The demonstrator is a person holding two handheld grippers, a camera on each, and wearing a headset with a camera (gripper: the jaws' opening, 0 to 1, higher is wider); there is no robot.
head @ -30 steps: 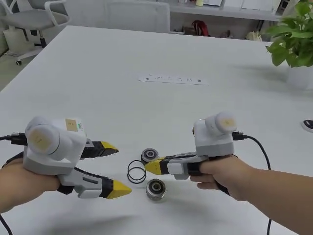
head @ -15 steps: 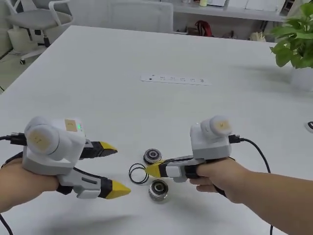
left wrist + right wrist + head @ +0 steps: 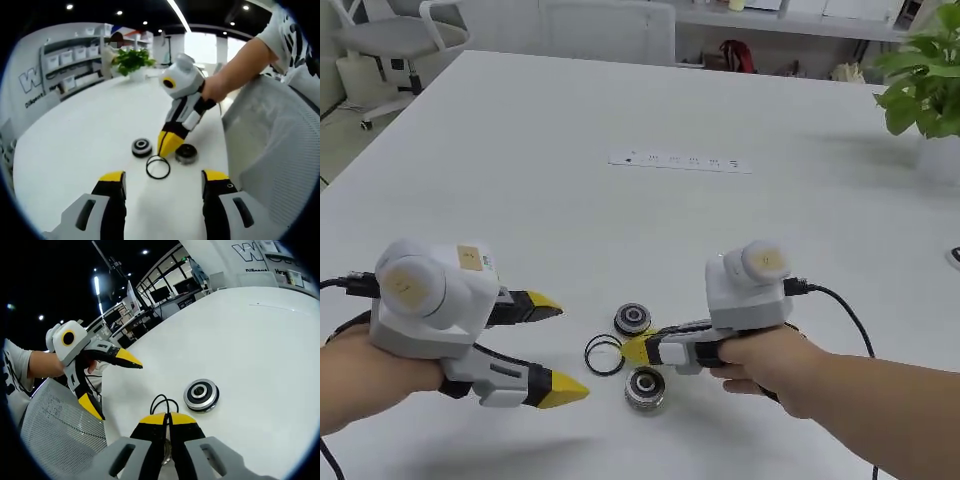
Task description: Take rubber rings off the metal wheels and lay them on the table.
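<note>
Thin black rubber rings (image 3: 603, 355), two overlapping loops, lie on the white table (image 3: 620, 210) between two round metal wheels with dark centres, the far wheel (image 3: 632, 319) just beyond them and the near wheel (image 3: 645, 388) just beside them towards the person. The tabletop is matt, broad and pale. A long white power strip (image 3: 680, 161) lies flat well beyond the work, and a green leafy plant (image 3: 925, 85) stands at the far right edge. A grey office chair (image 3: 390, 30) stands off the far left corner, with shelving along the back wall. The right gripper (image 3: 635, 350), white with yellow-tipped black jaws, lies low across the table with its jaws pressed together. In the right gripper view the loops (image 3: 162, 402) rise straight from the closed tips, so the jaws appear clamped on the rings' edge, and the far wheel (image 3: 201, 394) sits just to the right. The left gripper (image 3: 555, 347) is held level to the left, jaws wide apart and holding nothing. In its own view the rings (image 3: 158, 167) and both wheels (image 3: 141, 147) (image 3: 185, 153) lie ahead of its spread tips. A black cable (image 3: 840, 300) trails from the right gripper, and a grey mesh chair back (image 3: 270, 140) stands beside the table.
</note>
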